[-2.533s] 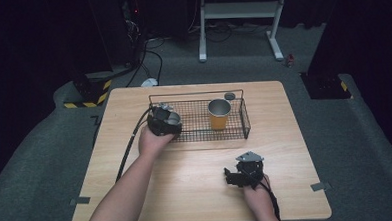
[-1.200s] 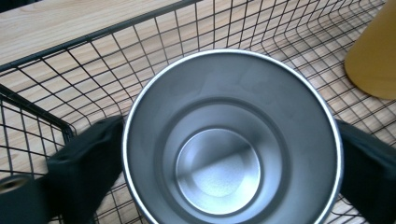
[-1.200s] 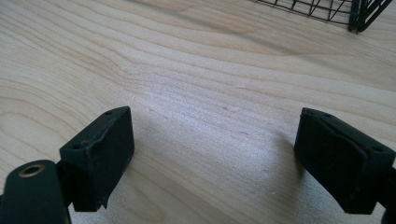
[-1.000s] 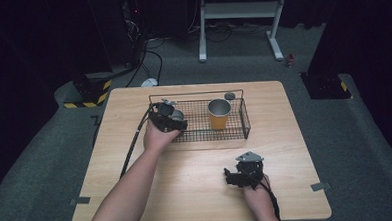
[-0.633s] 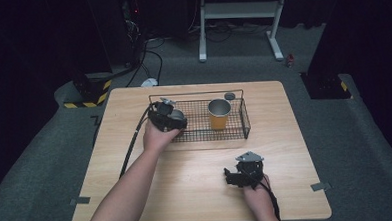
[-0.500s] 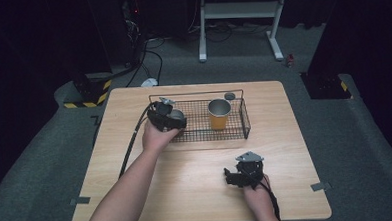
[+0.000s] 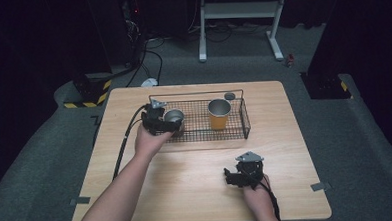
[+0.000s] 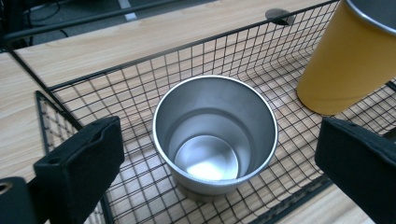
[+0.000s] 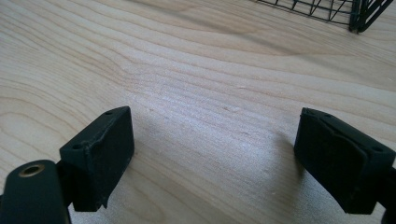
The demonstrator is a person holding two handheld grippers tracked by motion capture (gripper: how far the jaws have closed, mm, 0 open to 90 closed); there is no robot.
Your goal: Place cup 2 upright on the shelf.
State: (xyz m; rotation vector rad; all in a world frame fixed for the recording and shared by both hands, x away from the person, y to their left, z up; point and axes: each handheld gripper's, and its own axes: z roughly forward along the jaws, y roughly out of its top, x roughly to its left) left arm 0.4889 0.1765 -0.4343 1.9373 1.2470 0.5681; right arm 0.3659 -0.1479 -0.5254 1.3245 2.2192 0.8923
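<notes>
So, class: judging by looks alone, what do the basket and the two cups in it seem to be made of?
Basket: thin dark wire mesh, probably coated metal. Silver cup: likely brushed steel, with soft reflections inside. Yellow cup: matte yellow outside, shiny metal rim; probably painted metal.

The high view is looking forward and down on the whole desk (image 7: 197, 190). The left gripper view is peering closely into the wire basket (image 8: 140, 88), which the high view is sharing; the right is skimming bare wood.
</notes>
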